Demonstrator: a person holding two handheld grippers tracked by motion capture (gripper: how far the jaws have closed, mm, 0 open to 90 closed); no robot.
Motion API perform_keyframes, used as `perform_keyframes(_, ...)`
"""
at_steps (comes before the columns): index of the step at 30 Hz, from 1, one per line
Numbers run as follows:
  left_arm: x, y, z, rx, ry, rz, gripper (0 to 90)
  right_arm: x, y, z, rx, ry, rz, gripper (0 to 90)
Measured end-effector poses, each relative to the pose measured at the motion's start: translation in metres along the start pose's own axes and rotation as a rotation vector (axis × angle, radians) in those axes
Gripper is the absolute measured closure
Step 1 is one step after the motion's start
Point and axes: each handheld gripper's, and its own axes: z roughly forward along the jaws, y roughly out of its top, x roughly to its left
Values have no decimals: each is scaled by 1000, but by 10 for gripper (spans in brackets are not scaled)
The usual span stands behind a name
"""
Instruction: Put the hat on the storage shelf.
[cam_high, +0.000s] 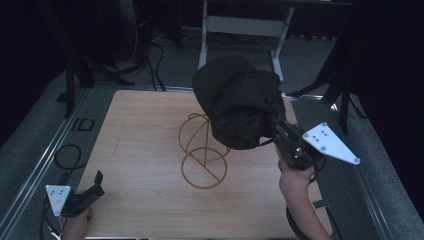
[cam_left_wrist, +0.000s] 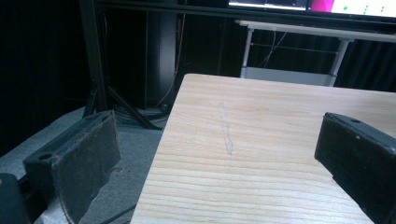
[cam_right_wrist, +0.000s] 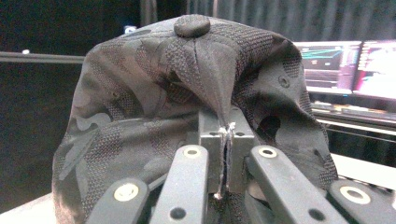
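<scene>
1. A wooden table (cam_high: 150, 150) stands on a grey floor, with dark stands around it and a white frame beyond its far edge.
2. A gold wire stand (cam_high: 202, 155) made of looped rings sits near the table's middle.
3. The right gripper (cam_high: 277, 131), held in a hand (cam_high: 295, 182) at the table's right edge, is clamped on a dark baseball cap (cam_high: 240, 107) lifted above the wire stand.
4. The left gripper (cam_high: 95, 185) rests at the near left corner, its jaws apart, holding nothing.
</scene>
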Motion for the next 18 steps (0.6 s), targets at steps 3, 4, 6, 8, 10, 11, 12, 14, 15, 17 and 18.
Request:
perform_keyframes(3,0,0,0,-1,-1,-1,5,6,-1,4,8,30,-10,884)
perform_keyframes(4,0,0,0,-1,0,-2,5,9,-2,7,16,55,-9,884)
perform_keyframes(6,0,0,0,-1,1,-2,5,14,-4,13,34,101,-8,884)
perform_keyframes(8,0,0,0,-1,0,-2,5,16,-5,15,37,110,-7,884)
perform_keyframes(10,0,0,0,-1,1,-2,5,22,-7,20,46,137,-16,884)
perform_keyframes(11,0,0,0,0,0,-2,5,24,-8,21,48,146,-15,884)
perform_keyframes(12,0,0,0,-1,0,-3,5,26,-9,23,55,164,-26,884)
perform_keyframes(14,0,0,0,0,-1,-3,5,29,-12,27,68,183,-27,884)
perform_keyframes(15,0,0,0,-2,0,-4,5,30,-14,29,78,191,-27,884)
perform_keyframes(17,0,0,0,-1,-2,-4,5,31,-19,32,91,199,-26,883)
perform_keyframes(18,0,0,0,-3,-2,-5,5,32,-21,34,101,198,-28,884)
